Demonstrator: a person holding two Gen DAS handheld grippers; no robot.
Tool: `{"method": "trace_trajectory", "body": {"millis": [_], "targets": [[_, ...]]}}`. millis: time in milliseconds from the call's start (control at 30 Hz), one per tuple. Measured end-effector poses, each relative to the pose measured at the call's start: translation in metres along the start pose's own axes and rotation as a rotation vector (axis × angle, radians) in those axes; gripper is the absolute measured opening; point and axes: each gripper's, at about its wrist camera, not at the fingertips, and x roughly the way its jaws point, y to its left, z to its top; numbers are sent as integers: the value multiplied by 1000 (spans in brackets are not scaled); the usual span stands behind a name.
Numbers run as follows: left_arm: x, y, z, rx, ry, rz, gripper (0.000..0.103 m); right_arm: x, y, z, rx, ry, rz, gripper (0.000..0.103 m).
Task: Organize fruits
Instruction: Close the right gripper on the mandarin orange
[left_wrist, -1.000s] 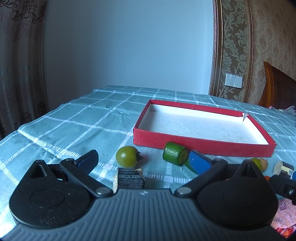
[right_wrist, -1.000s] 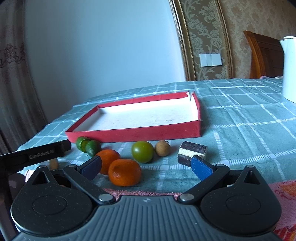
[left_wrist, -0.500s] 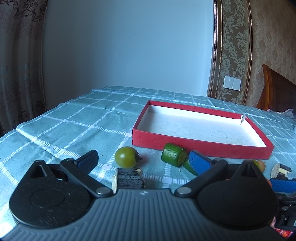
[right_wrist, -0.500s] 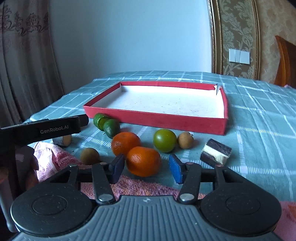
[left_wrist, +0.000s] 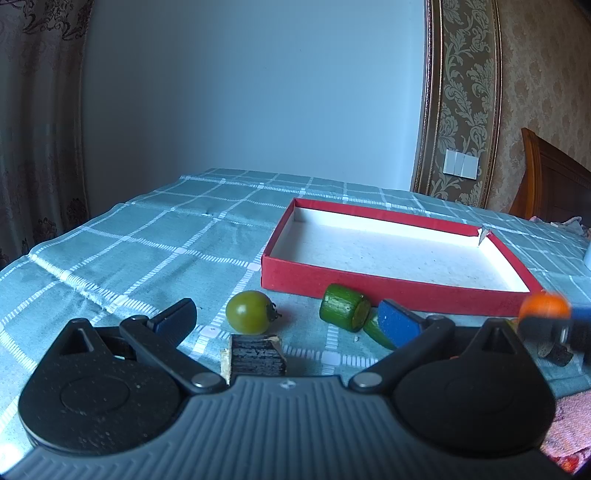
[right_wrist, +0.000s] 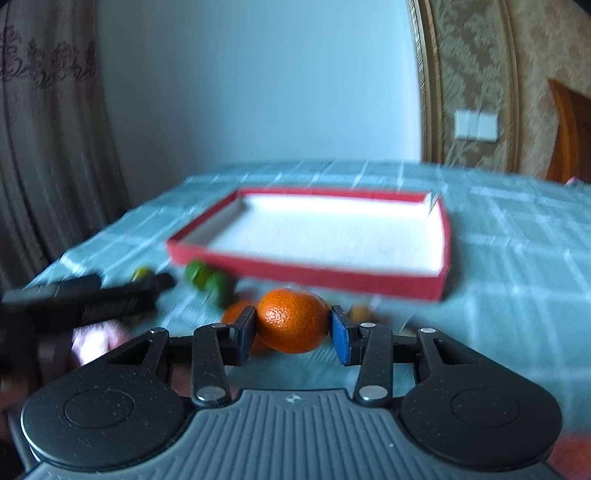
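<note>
our right hand-held gripper (right_wrist: 293, 334) has just been closing and now clenches the orange (right_wrist: 293, 319), raised off the worktop (right_wrist: 517, 258) in front of the red tray (right_wrist: 314, 275). our left hand-held gripper (left_wrist: 286, 319) stands released, near the green tomato (left_wrist: 248, 312).

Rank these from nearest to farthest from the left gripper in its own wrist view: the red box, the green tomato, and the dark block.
1. Dark block: right between the open left gripper's fingers.
2. Green tomato: just beyond the block, slightly left.
3. Red box: farthest, back and to the right.
</note>
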Motion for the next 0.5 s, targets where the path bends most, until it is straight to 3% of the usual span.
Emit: {"method": "trace_trajectory", "body": {"millis": [200, 500], "targets": [[1, 1, 0, -3, 5, 7, 103, 39, -38, 36, 1, 9, -110, 42], [3, 0, 1, -2, 22, 8, 103, 83, -73, 34, 17, 74, -179, 43]]}}
